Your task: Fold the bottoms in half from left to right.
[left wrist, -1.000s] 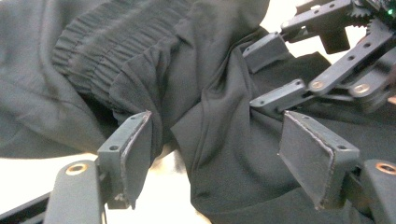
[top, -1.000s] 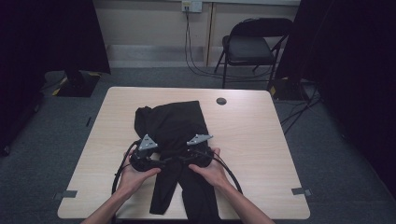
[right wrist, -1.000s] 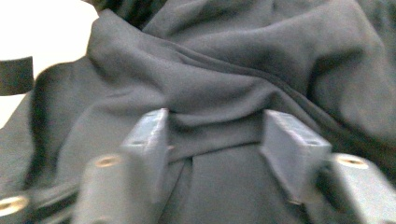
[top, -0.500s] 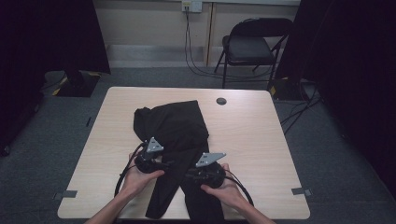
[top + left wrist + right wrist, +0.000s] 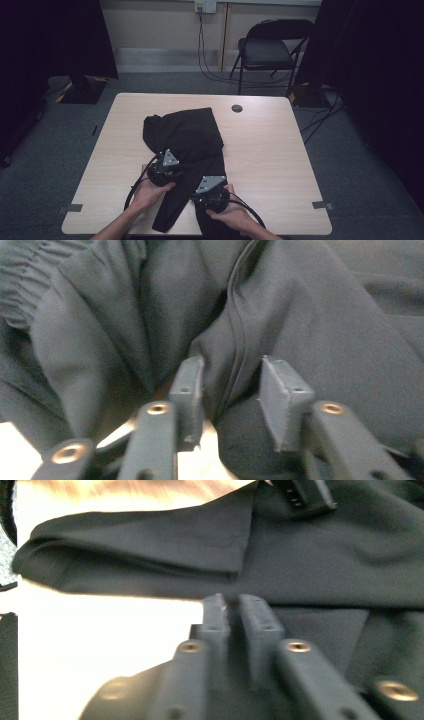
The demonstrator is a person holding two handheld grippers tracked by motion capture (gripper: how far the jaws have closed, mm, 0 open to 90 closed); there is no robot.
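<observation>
Black trousers (image 5: 187,135) lie bunched at the middle of the counter (image 5: 270,150), legs trailing toward the person and over the near edge, the fabric dark, matte and creased, a gathered waistband visible in the left gripper view. The left gripper (image 5: 227,385) has just been closing around a raised fold with a seam, its jaws not fully together. The right gripper (image 5: 235,612) has just pinched nearly shut at a cloth edge near the front; a thin layer seems caught between its jaws (hard to be sure). To do this well, I'd say both pinches should hold one layer apiece, then draw apart evenly so the legs straighten without dragging the heap.
</observation>
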